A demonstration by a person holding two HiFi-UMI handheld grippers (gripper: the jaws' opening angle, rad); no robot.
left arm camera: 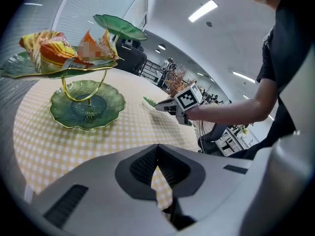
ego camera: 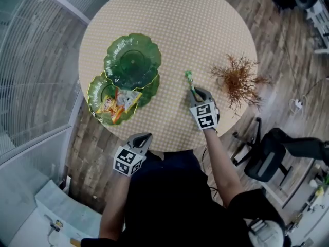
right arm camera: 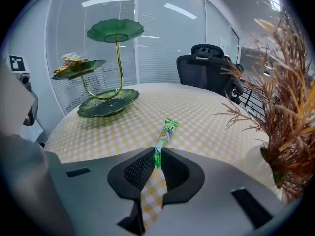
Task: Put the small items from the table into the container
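A slim green stick packet (ego camera: 189, 80) lies on the yellow-checked round table (ego camera: 205, 30). My right gripper (ego camera: 194, 92) is shut on its near end; in the right gripper view the packet (right arm camera: 166, 132) runs away from the pinched fingertips (right arm camera: 156, 152). The container is a green leaf-shaped tiered stand (ego camera: 132, 60) at the table's left, with orange and yellow snack packets (ego camera: 119, 104) on its lower side tier. My left gripper (ego camera: 148, 136) hovers at the table's near edge, shut and empty (left arm camera: 157, 149), well short of the stand (left arm camera: 87, 104).
A dried brown plant (ego camera: 239, 81) stands at the table's right edge, close beside my right gripper (right arm camera: 290, 107). A black office chair (ego camera: 267, 158) sits off the table to the right. A glass wall with blinds (ego camera: 31, 60) runs along the left.
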